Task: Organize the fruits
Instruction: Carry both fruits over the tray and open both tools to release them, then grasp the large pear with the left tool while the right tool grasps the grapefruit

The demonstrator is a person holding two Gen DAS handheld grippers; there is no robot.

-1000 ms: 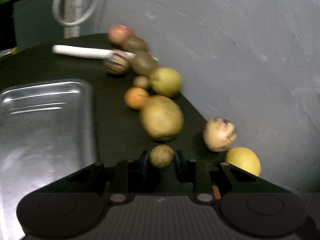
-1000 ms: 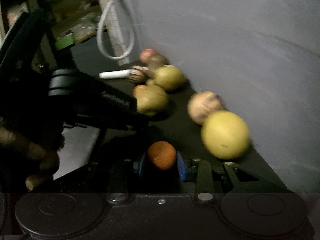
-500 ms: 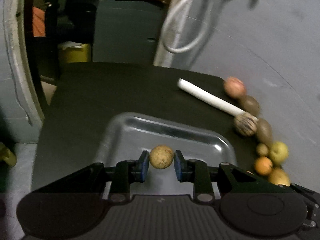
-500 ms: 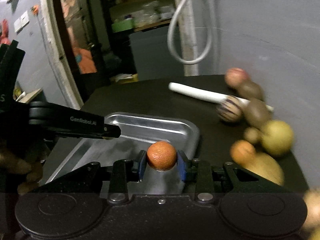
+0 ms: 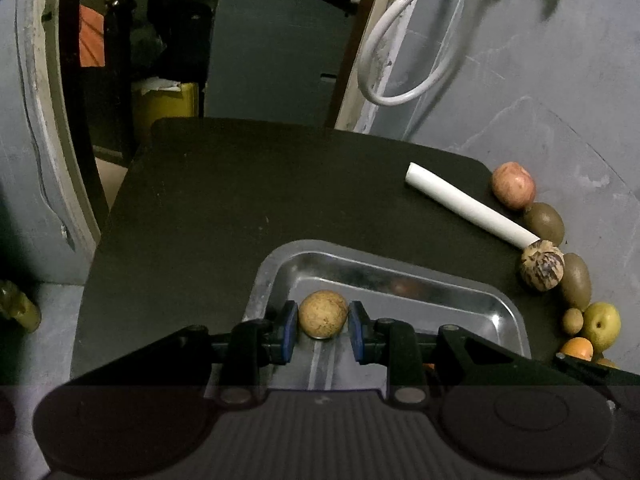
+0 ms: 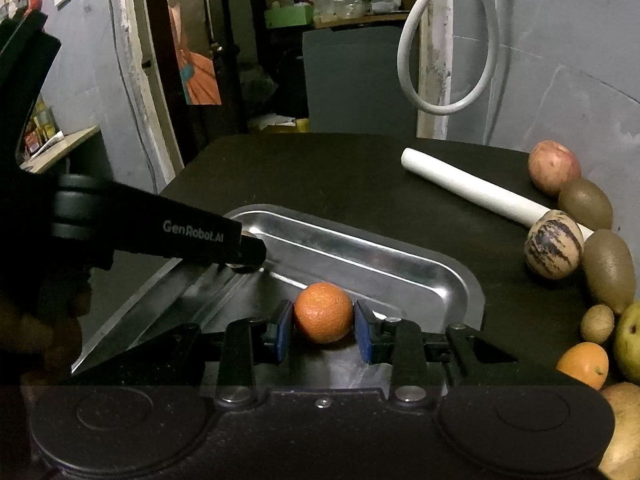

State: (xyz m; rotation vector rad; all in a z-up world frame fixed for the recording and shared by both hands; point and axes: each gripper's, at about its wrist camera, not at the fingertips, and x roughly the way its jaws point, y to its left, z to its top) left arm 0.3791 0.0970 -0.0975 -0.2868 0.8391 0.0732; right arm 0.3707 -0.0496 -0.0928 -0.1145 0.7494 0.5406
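Tan round fruit (image 5: 323, 314) sits clamped in the left tongs (image 5: 323, 332); the right tongs (image 6: 323, 330) clamp an orange (image 6: 323, 317).

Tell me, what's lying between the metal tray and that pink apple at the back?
A white tube lies slantwise on the black table between the tray and the apple, clearest in the right wrist view.

On the counter (image 6: 320, 168) the tray (image 6: 400, 258) lies before you, in the middle. Your left gripper (image 5: 323, 332) holds a round fruit (image 5: 323, 314) over the tray's left part; your right gripper (image 6: 323, 330) holds a mandarin (image 6: 323, 317) over its near part. Right of the tray, along the wall, the other fruits lie in a row, with the tube (image 6: 472, 190) behind the tray.
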